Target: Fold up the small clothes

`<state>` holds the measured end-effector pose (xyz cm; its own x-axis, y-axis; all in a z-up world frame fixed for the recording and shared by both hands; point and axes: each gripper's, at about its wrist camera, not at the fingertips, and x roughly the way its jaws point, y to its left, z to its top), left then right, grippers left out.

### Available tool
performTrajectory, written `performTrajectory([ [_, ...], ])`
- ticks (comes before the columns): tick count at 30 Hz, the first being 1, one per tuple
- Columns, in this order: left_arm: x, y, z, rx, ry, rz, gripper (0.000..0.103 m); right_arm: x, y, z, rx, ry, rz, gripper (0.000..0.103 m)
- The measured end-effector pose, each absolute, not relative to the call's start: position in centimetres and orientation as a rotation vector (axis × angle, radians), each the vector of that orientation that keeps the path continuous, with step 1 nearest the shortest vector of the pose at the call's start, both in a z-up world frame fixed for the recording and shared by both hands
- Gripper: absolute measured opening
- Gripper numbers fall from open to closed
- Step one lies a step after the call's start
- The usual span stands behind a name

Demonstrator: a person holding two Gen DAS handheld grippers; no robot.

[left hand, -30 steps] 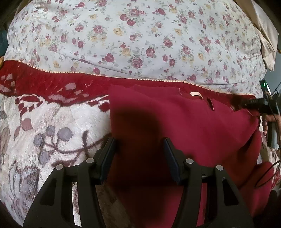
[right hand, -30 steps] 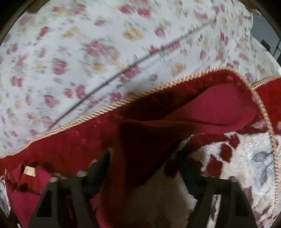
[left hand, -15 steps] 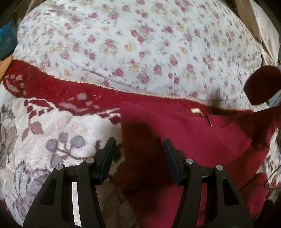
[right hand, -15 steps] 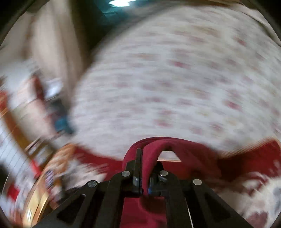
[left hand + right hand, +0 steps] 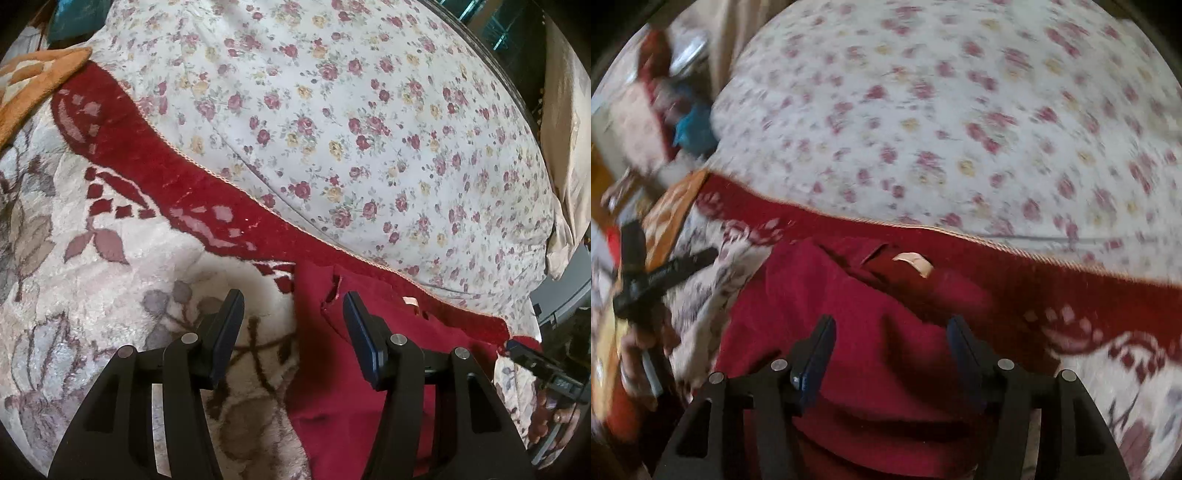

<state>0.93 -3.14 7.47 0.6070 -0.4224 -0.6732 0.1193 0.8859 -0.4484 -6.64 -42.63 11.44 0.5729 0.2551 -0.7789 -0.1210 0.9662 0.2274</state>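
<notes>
Released since the earlier frame: the dark red garment [image 5: 871, 317], then pinched in the right tool [image 5: 891, 343], now lies folded on the plush blanket [image 5: 122, 258]. Right tool: jaws opening, fabric seen beneath but not pressed. Left tool [image 5: 293, 332]: held at a medium gap, nothing gripped, poised over the garment's left edge. Cream label [image 5: 916, 263] seen near the collar. Floral bedsheet [image 5: 369, 129] spread beyond the blanket's red border.

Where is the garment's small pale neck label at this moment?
The pale label sits at the top edge of the dark red garment, just below the blanket's red border. In the left wrist view it shows right of centre.
</notes>
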Motion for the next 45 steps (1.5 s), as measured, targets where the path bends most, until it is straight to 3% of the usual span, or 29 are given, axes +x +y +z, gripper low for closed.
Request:
performTrajectory([
  [6, 0.9, -5.6, 6.8, -0.294, 0.895, -0.351, 0.056, -7.4, -37.3, 12.0, 0.094, 0.874, 0.400, 0.060],
  [14, 1.9, -6.8, 5.2, -0.257, 0.961, -0.363, 0.055, -4.0, -29.1, 7.5, 0.033, 0.985, 0.495, 0.060],
  [21, 2.1, -7.4, 5.5, -0.240, 0.956, -0.369, 0.056, -10.0, -37.6, 9.8, -0.022, 0.920, 0.279, 0.060],
  [23, 2.1, -7.5, 5.4, -0.238, 0.957, -0.364, 0.056, -12.1, -41.4, 10.0, -0.002, 0.907, 0.172, 0.070],
  [26, 2.1, -7.9, 4.8, -0.230, 0.971, -0.350, 0.056, -13.9, -46.3, 8.8, 0.038, 0.945, 0.033, 0.071],
  [33, 1.6, -8.8, 4.7, -0.210, 0.974, -0.352, 0.056, -13.3, -46.9, 6.1, 0.081, 1.007, 0.042, 0.071],
  [34, 1.6, -8.9, 4.8, -0.211, 0.971, -0.355, 0.056, -13.1, -46.9, 5.8, 0.084, 1.007, 0.029, 0.069],
  [37, 1.8, -9.1, 4.8, -0.202, 0.977, -0.351, 0.056, -11.8, -46.7, 4.7, 0.066, 1.012, 0.004, 0.020],
  [39, 1.8, -8.9, 4.8, -0.205, 0.977, -0.346, 0.056, -12.2, -46.6, 5.2, 0.051, 0.996, -0.019, 0.014],
  [45, 1.9, -8.1, 5.5, -0.236, 0.957, -0.331, 0.056, -16.1, -46.7, 6.6, 0.057, 0.959, -0.033, 0.013],
])
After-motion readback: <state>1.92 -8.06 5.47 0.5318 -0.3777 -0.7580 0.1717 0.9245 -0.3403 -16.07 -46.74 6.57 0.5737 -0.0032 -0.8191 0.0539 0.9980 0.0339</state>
